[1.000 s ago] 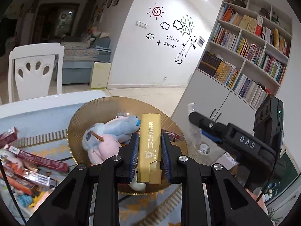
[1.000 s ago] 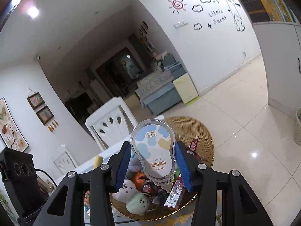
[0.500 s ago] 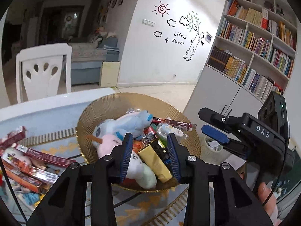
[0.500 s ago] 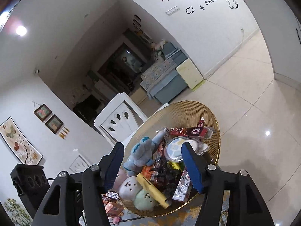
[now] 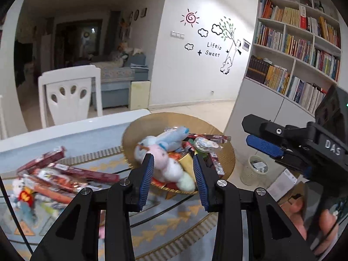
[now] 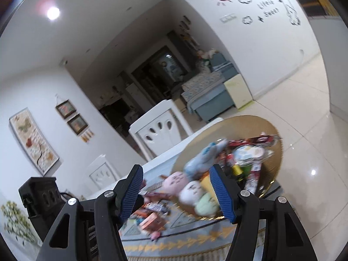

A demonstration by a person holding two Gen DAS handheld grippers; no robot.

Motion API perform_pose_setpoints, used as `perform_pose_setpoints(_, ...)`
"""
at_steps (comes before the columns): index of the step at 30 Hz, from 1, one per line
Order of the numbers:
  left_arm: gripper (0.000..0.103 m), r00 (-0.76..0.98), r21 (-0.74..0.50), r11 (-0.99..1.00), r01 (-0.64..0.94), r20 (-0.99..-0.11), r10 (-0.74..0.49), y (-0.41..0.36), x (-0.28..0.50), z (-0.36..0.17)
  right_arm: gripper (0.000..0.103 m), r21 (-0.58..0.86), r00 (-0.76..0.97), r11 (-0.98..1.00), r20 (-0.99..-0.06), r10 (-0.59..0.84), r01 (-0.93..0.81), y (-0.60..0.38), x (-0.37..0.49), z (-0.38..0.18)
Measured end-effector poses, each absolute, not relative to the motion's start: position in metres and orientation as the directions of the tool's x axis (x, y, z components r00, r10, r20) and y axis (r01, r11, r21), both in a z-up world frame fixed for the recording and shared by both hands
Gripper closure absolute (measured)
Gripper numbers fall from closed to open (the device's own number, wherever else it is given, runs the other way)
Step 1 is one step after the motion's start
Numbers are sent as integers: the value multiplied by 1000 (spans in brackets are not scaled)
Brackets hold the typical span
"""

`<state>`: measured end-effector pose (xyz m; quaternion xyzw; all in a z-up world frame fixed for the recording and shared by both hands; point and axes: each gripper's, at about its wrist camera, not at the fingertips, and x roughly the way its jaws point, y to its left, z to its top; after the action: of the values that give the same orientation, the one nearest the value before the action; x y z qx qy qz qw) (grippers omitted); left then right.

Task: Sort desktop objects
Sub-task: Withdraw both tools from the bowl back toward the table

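Both claws are empty and apart. Left claw [image 5: 173,179] has its pads a modest gap apart w/ nothing between them; right claw [image 6: 177,192] stands wider, also w/ nothing gripped, and its hand [image 5: 313,224] shows at the lower right of the left wrist view. The sorting target looks to be the round gold woven basket [image 5: 226,163], sitting at the tabletop's far right edge, next to the drop to the floor. It's already well filled: a blue plush [image 5: 171,138], a pink plush [image 5: 162,155], a white plush [image 5: 174,173], a yellow bar [image 5: 186,163], a round clear-lidded case [image 5: 204,144] and a long red snack pack [image 5: 208,137] along the far rim, plus smaller bits I can't make out. So a good share of the job seems done. What's left, by my read: the pile of red snack packs [image 5: 71,171] toward the tabletop's left side, and a small red-and-yellow toy [image 5: 25,196] near its left edge, all well apart from the basket. Right wrist view is blurred, but more small packets [image 6: 150,217] lie on the patterned mat [image 5: 165,224] just beside the basket. Probably several more pick-and-drop rounds needed, starting w/ that left pile.
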<state>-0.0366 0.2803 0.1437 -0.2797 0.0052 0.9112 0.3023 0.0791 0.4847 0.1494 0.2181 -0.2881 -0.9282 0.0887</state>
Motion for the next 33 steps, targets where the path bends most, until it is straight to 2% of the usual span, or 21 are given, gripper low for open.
perform_pose_setpoints(7,68,-714,-115,-852,-511,-496,495,238,-14,154,40,522,-858,-844,-369,-358,127,428,88,159)
perform_pose_setpoints(19,68,-751,-91,-899,-428,-518,410,167,-8,147,40,482,-780,-847,-431,-453,225,334,77,145)
perform_pose_setpoints(24,68,-754,-43,-930,-364,-572,322,132,-18,126,40,449,-734,-859,-494,-467,244,307,63,119)
perform_pose_setpoints(28,68,-715,-106,-953,-282,-639,283,85,-28,98,40,442,-686,-865,-553,-473,240,294,53,88)
perform_pose_setpoints(31,68,-679,-81,-971,-225,-701,216,66,-29,75,40,412,-627,-881,-629,-461,234,285,46,60)
perform_pose_setpoints(33,68,-659,-45,-981,-186,-735,159,55,-27,56,40,345,-587,-914,-703,-402,214,277,42,41)
